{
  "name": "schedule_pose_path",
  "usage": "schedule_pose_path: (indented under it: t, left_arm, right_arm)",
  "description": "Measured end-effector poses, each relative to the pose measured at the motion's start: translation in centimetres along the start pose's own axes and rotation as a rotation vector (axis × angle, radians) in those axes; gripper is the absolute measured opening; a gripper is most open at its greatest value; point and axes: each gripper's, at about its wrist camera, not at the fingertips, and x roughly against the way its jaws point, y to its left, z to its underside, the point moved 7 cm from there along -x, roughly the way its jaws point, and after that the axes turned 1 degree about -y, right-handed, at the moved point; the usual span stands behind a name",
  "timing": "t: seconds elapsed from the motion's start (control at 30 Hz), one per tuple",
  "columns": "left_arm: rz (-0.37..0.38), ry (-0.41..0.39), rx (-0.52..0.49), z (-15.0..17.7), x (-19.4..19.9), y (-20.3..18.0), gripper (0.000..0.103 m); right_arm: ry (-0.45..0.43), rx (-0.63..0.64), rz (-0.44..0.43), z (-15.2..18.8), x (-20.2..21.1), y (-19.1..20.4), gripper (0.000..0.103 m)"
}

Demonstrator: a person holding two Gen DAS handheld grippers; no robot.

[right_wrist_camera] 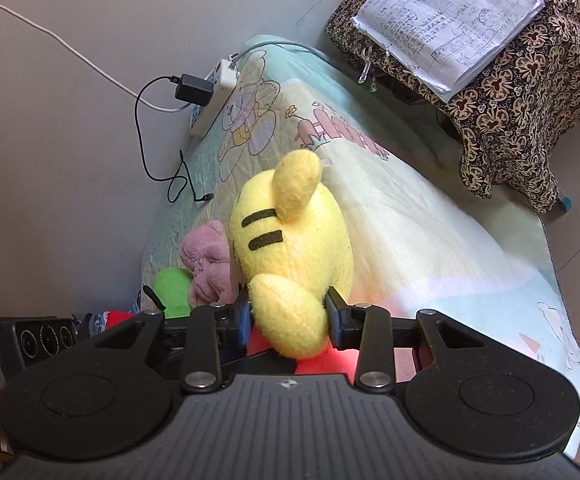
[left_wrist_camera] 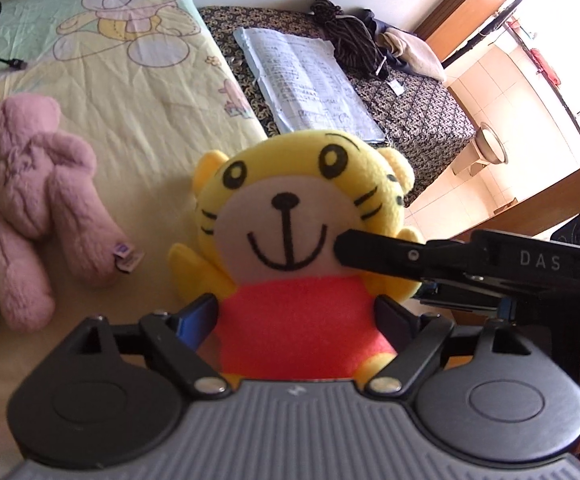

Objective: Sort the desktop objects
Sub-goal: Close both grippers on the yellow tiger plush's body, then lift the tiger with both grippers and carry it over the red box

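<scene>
Left wrist view: left gripper (left_wrist_camera: pixel 296 314) clamps the tiger plush (left_wrist_camera: pixel 302 216) at its red torso, toy upright and facing the camera, lifted off the bed (left_wrist_camera: pixel 149 120). Right gripper (right_wrist_camera: pixel 287 316) grasps the same plush by a yellow limb, reaching in from the left gripper's right side. Both clenched on one toy, so it looks like a mid-air handover or reposition; no sorted pile or target bin visible, progress unclear. Pink plush (left_wrist_camera: pixel 29 208) lies well to the left gripper's left, green toy (right_wrist_camera: pixel 173 292) beside it; both probably left to sort. Ahead: power strip (right_wrist_camera: pixel 209 100), charger cable (right_wrist_camera: pixel 157 160), notebook (left_wrist_camera: pixel 310 80) on the patterned cover. Nothing blocks the path.
</scene>
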Motion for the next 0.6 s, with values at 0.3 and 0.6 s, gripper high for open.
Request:
schedule_pose_path:
  t: [0.3,0.6]
  left_arm:
    - [0.057,-0.034,-0.042,1.0,2.0,-1.5,0.079]
    - [0.111,-0.18,-0.053,1.5,8.9,-0.5,0.078]
  right_arm:
    - [-0.006,0.054,-0.047,1.0,1.3,1.8,0.036]
    - [-0.047,0.207,-0.093,3.1,3.3,8.8,0.035]
